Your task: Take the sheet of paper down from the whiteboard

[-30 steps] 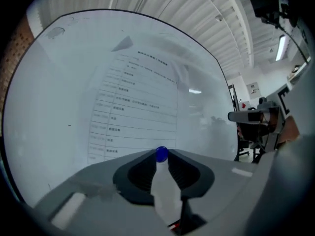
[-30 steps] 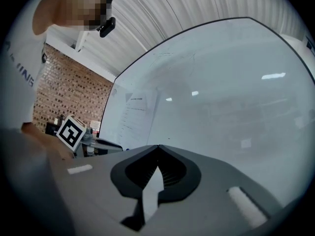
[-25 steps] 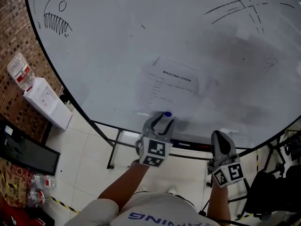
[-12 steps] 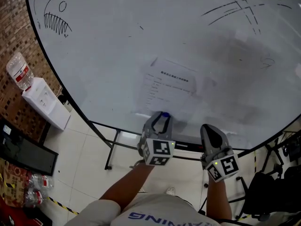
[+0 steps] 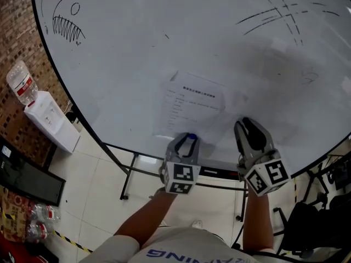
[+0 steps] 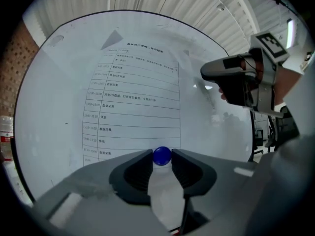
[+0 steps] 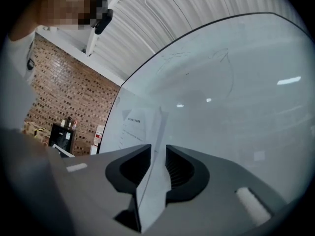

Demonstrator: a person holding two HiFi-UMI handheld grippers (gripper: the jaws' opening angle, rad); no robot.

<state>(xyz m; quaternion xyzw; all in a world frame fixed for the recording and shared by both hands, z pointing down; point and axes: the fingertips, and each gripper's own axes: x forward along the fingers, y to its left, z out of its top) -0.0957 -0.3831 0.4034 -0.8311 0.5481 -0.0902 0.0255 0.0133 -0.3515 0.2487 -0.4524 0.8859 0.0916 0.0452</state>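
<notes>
Showing the sheet of paper point(image 5: 193, 106) flat against the whiteboard point(image 5: 137, 48), in its lower middle part, printed with a ruled timetable. My left claw point(image 5: 188, 140) was closed on a round blue magnet point(image 6: 162, 155) that sat at the sheet's bottom edge. I took it for the pin that held the lower part of the sheet to the board. My right claw point(image 7: 158, 147) stood just beside the sheet's right edge, its jaws a narrow gap apart and, as far as I could judge, nothing pressed between them. That edge looked slightly lifted off the board and lined up with the gap. I judged the sheet very light, limp and easy to crease or tear, and likely to slide on the glossy board once unpinned. The place to take hold was therefore the lifted right margin, with a gentle pinch made before the magnet came away. Whether anything else held the top I could not tell. Containers: a clear water bottle point(image 5: 21, 84) with a red label stood on a white box point(image 5: 52, 119) left of the board, its fill not readable. More bottles point(image 5: 41, 223) lay on the floor, contents likewise unclear.
</notes>
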